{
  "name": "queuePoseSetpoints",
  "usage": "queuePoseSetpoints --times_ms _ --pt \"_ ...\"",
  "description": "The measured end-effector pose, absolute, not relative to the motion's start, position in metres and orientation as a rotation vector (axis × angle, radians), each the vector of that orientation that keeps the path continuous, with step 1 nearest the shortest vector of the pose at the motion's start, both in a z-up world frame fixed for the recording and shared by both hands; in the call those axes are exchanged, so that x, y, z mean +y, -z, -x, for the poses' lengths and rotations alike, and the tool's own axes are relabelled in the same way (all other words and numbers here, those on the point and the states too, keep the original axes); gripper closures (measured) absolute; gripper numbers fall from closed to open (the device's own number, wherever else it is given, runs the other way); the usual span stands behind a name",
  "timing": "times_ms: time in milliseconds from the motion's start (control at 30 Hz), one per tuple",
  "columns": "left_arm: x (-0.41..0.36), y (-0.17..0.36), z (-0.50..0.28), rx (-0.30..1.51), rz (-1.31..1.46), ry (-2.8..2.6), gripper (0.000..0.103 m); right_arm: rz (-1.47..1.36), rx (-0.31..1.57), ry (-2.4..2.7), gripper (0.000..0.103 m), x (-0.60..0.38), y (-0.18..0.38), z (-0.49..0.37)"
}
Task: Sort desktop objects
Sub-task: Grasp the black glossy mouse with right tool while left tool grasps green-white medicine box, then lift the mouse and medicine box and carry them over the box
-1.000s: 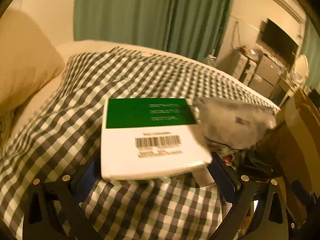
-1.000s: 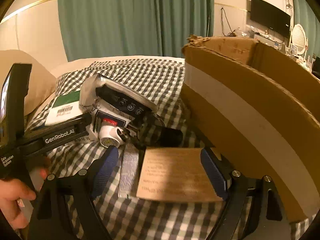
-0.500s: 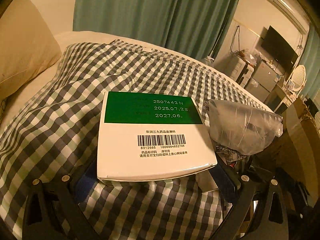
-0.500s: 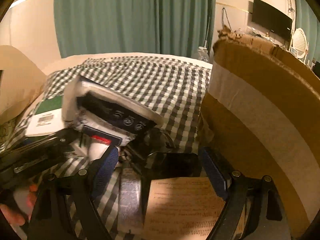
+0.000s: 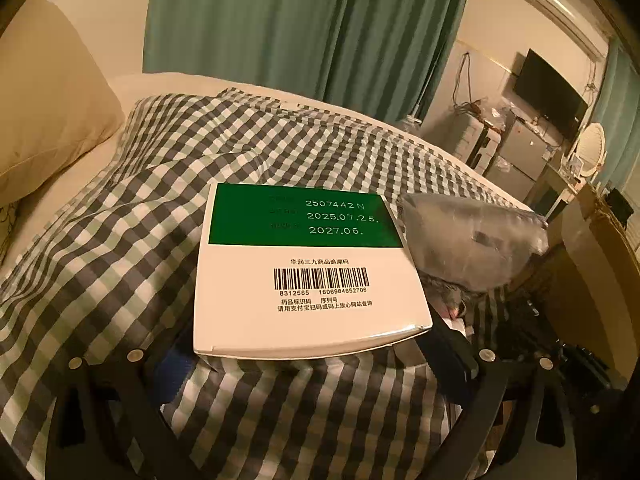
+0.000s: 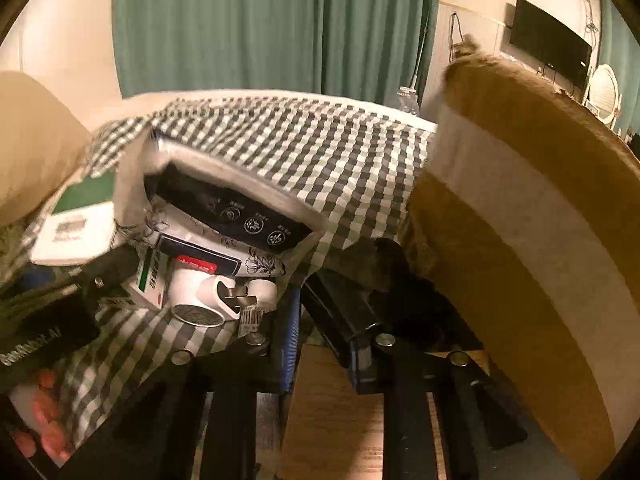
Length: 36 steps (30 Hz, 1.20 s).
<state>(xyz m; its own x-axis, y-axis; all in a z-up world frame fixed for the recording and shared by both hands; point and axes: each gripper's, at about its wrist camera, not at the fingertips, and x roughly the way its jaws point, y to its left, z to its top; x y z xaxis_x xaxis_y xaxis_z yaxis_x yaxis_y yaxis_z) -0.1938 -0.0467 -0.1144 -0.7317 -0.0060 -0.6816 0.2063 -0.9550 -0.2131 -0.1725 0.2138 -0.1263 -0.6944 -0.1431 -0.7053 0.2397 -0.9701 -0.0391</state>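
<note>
One medicine box (image 5: 308, 272) lies flat, barcode end nearest left tool (image 5: 316, 356)

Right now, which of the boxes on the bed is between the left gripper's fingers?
The white box with the green panel and barcode; the big brown cardboard box stands apart on the right.

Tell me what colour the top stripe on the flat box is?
Green, on the flat white cardboard box; the left wrist view shows it best.

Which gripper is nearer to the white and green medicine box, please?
Left. The left gripper has its fingers on both sides of the medicine box. The right gripper is further away, beside the cardboard box, with clutter between.
</note>
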Motion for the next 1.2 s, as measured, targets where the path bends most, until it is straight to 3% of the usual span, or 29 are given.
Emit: queuePoseSetpoints --times_ms 100,533,1200 --pt "-0.045 0.111 0.185 0.398 -1.083 2.811 0.002 -1.082 0.157 2.696 0.092 0.217 0.118 0.164" --pt "-0.041 0.098 0.14 0.353 -1.082 2.87 0.003 -1.011 -0.014 2.638 0.092 0.232 0.088 0.115" --pt "-0.017 0.061 0.074 0.331 -1.023 2.963 0.004 -1.021 -0.063 2.599 0.092 0.233 0.071 0.044"
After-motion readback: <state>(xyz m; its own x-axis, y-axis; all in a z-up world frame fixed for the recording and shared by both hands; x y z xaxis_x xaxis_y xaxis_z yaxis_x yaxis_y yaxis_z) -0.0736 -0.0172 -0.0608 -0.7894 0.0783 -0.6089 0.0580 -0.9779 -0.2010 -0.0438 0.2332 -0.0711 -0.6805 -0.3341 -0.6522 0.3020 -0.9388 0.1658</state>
